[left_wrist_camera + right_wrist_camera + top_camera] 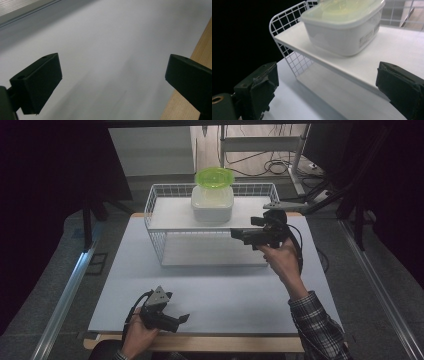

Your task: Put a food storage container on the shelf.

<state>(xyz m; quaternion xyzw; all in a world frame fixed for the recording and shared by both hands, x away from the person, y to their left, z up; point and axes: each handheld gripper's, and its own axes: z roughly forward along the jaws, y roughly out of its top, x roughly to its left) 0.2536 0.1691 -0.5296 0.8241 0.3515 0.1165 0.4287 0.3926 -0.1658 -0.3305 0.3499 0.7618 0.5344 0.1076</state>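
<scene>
A white wire shelf rack (170, 215) stands at the back of the white table mat (215, 290). On its top shelf (402, 47) sits a white plastic box (212, 206) with a pale lid, and a bright green bowl (214, 176) rests on top of the box. My right gripper (234, 234) hovers at the rack's front right, level with the top shelf and pointing left. In the right gripper view the gripper (324, 75) stands open, nothing between its jaws, facing the box (342, 27). My left gripper (183, 318) lies low near the table's front left, open (112, 72) over bare mat.
The rack's lower shelf (210, 255) holds nothing. A wooden table edge (200, 50) runs beside the mat. Metal rails (65, 295) flank the table, and cables and a stand (280, 165) lie on the floor behind the rack.
</scene>
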